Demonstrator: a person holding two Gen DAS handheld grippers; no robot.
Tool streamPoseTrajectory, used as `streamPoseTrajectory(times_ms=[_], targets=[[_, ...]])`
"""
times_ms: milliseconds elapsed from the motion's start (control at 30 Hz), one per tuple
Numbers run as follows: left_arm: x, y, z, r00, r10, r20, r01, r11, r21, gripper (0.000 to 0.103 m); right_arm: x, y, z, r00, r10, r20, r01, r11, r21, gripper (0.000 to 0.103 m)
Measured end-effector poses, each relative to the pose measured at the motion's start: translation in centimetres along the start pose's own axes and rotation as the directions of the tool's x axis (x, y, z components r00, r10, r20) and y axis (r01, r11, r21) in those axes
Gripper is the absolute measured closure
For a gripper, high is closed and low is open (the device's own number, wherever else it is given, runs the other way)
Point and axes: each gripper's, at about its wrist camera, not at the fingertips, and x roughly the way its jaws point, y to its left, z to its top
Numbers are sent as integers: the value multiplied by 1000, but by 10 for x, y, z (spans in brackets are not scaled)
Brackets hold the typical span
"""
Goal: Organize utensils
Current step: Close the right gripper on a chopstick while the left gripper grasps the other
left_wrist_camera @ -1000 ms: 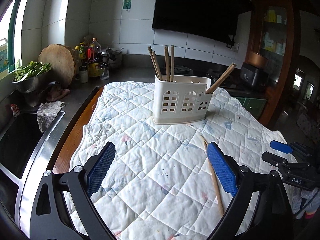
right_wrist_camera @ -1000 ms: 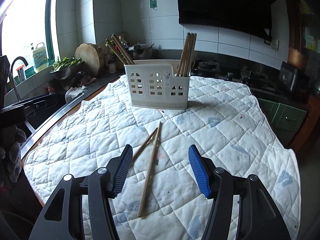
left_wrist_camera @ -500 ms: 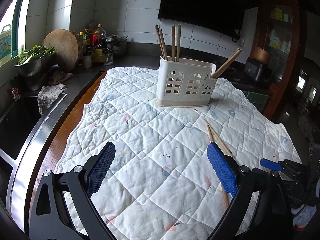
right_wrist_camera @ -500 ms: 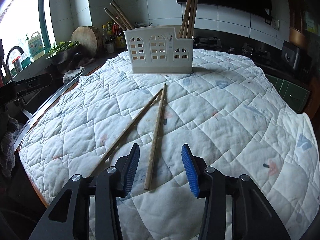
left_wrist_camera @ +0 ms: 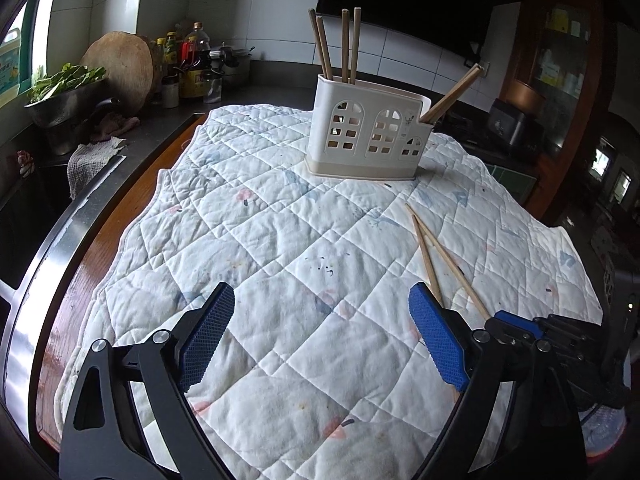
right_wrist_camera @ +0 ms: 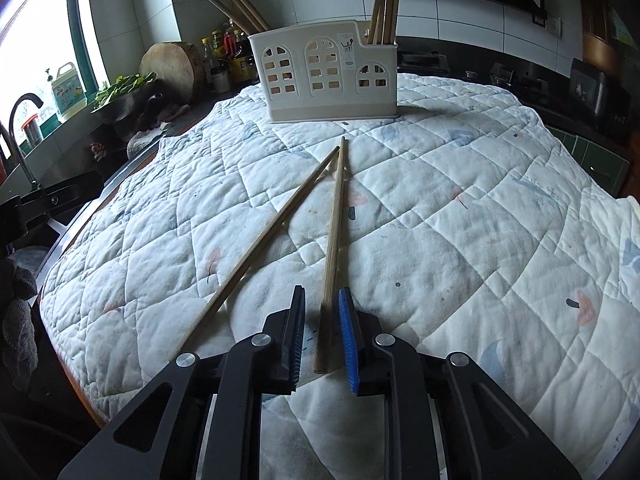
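Looking along the left gripper (left_wrist_camera: pixel 320 336), its jaws stand wide and are easing inward a little, with only bare quilt (left_wrist_camera: pixel 280 240) between the blue pads; it holds nothing. A second ago it sat higher above the cloth; now it is lower and nearer the surface. The white holder (left_wrist_camera: pixel 366 140) stands at the far side of the quilt, four chopsticks upright in its left compartment and others leaning out of the right one. Two loose chopsticks (left_wrist_camera: pixel 436 256) lie on the quilt to the right, their far tips together, their near ends running toward the right gripper (left_wrist_camera: pixel 516 326), which shows at the right edge, low against the cloth.

Seen from the right gripper (right_wrist_camera: pixel 322 336), the change is plainer. A second ago its jaws were half open and well above the pair; now they have dropped over the near end of the right chopstick (right_wrist_camera: pixel 334 232) and are closing on it. The right pad looks to be against the wood while a slim gap may remain on the left, though the angle makes this hard to judge. The left chopstick (right_wrist_camera: pixel 264 236) lies just outside the left jaw, untouched. The holder (right_wrist_camera: pixel 324 76) stands straight beyond.

So the grasp is nearly made; lifting this stick and carrying it to the holder should follow, with its mate left to fetch.
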Motion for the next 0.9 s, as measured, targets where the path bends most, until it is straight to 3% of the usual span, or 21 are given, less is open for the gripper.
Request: streamPoseTrajectory(times_ms=[267, 567, 900], targets=[[5, -14, -13, 999, -37, -33, 37, 999, 24, 27, -2, -5, -4, 1000, -15, 8, 15, 1000, 18, 95], [19, -48, -31, 982, -156, -102, 164, 984, 66, 41, -28, -16, 0, 998, -24, 65, 22, 999, 33, 96], [41, -78, -48, 956, -229, -182, 251, 962, 104, 71, -56, -17, 12, 990, -24, 138, 22, 1000, 21, 96]])
